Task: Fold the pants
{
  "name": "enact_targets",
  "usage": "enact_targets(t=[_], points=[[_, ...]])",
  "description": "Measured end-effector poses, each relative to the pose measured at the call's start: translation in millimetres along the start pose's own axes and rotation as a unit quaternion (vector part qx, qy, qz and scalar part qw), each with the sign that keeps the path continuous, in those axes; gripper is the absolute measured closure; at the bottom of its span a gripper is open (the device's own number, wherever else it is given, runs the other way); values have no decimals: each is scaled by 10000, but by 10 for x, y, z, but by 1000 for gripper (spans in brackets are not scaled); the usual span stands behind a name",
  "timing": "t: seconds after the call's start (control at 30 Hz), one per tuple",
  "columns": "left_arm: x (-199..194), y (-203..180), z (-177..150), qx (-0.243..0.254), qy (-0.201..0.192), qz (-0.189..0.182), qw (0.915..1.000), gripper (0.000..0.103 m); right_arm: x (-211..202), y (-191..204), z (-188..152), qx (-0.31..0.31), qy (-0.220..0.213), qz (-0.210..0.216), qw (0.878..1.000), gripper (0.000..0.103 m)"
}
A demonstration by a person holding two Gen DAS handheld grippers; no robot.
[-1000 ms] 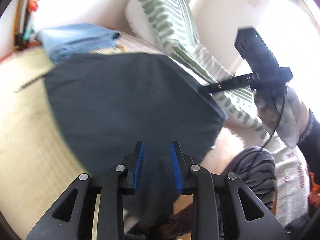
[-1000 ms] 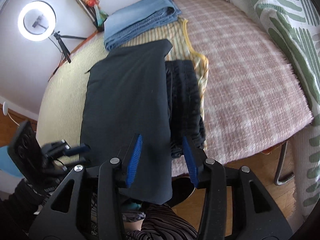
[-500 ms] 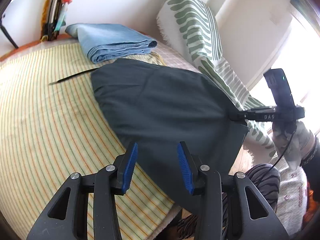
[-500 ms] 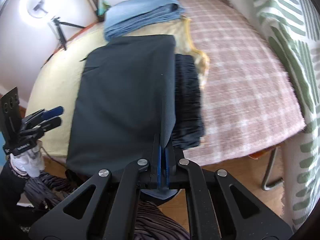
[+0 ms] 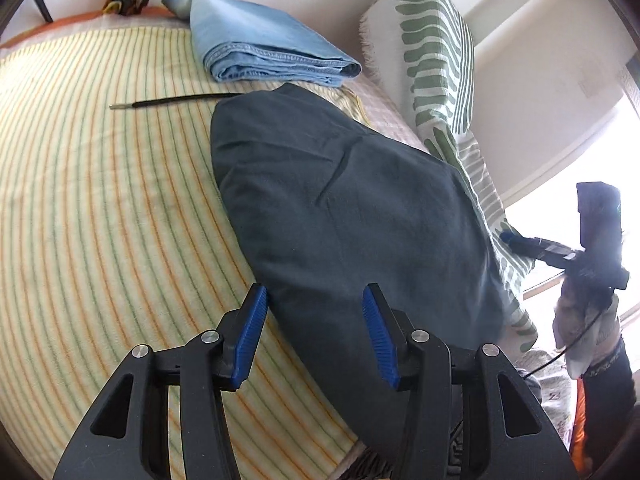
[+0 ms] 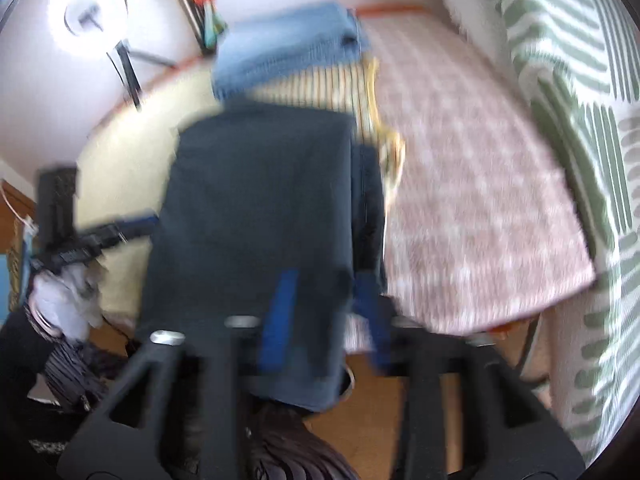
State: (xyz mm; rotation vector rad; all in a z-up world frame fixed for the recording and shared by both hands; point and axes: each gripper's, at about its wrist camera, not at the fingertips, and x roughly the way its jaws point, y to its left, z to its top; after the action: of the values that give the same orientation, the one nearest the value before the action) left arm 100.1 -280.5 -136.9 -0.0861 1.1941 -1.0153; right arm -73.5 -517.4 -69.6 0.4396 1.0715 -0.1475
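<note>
Moved since earlier frame: dark pants point(image 5: 352, 216), then stretched taut between both tools, now lie slack in a flat folded panel on the bed; near end hangs off the mattress edge toward the person's lap.
Bed covering: yellow striped sheet point(image 5: 100, 208) under the pants' left side, pink checked blanket point(image 6: 472, 200) to their right.
Neighbouring stock: folded blue jeans point(image 5: 264, 52) at the far end, just beyond the pants; a darker ribbed garment point(image 6: 368, 200) lies partly under their right edge.
Right gripper point(image 6: 324, 312): clamped on the hem half a second ago; jaws now opening, blurred, cloth hanging between the blue pads without being pinched.
Left gripper point(image 5: 316, 336): jaws opening, spread over the pants' near left edge, pads pressing nothing.
Loose item: thin black drawcord point(image 5: 172, 101) on the sheet, trailing from the pants' far corner.
Task standing: judged one fold laid and released; overhanging end likely needs another fold up onto the bed.
</note>
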Motion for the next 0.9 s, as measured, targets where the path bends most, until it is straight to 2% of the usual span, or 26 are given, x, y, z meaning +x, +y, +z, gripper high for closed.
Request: enact_targets(t=[0.07, 0.17, 0.23, 0.57, 0.67, 0.8, 0.9], points=[[51, -16, 24, -35, 31, -17, 10000, 55, 59, -55, 146, 50, -106, 178, 9998, 27], [120, -13, 37, -60, 75, 2, 10000, 55, 331, -154, 329, 139, 62, 224, 9996, 27], [158, -10, 47, -94, 78, -12, 9999, 55, 523, -236, 410, 300, 157, 432, 9985, 27], [282, -26, 190, -27, 59, -55, 10000, 55, 972, -362, 515, 520, 332, 968, 9934, 27], [307, -38, 214, -26, 34, -89, 10000, 56, 999, -360, 508, 529, 345, 992, 9931, 36], [323, -95, 220, 109, -8, -60, 9999, 58, 889, -325, 518, 384, 153, 1009, 9940, 56], [327, -113, 223, 129, -41, -103, 9999, 58, 870, -337, 532, 360, 161, 1062, 9936, 58]])
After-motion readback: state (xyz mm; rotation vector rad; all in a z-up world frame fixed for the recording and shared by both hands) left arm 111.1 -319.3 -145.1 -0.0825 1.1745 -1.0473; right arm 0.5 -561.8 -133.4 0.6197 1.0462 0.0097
